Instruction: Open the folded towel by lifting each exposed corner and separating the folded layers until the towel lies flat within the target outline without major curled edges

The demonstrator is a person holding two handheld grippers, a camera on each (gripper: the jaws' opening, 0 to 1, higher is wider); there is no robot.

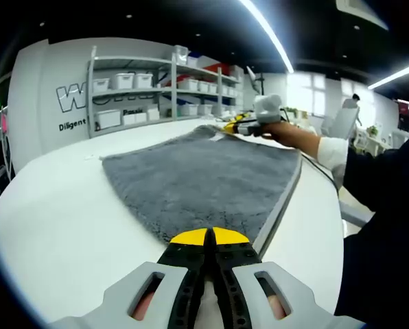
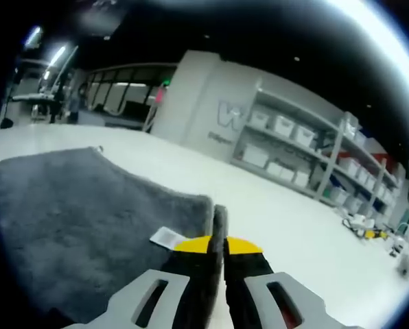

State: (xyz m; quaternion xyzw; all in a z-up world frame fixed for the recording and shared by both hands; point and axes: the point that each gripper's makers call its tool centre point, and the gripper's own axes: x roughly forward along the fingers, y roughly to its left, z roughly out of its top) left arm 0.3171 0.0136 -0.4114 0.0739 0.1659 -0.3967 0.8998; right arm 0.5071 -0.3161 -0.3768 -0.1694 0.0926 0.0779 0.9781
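White tabletop, round-edged, in a big room: shelving with white bins at 11 o'clock in the left gripper view, ceiling strip lights at 1. Grey towel lies spread at centre, second layer edge showing at 4. Left claw pressed together on the towel's near edge. Right claw pressed together at a towel corner beside a white label; whether it actually pinches fabric is hard to make out. Distant clutter at 3 in the right gripper view is blurred.

A plush, matt grey cloth pile is seen on the towel – its white label looks smooth; a smooth, faintly glossy white table is seen.
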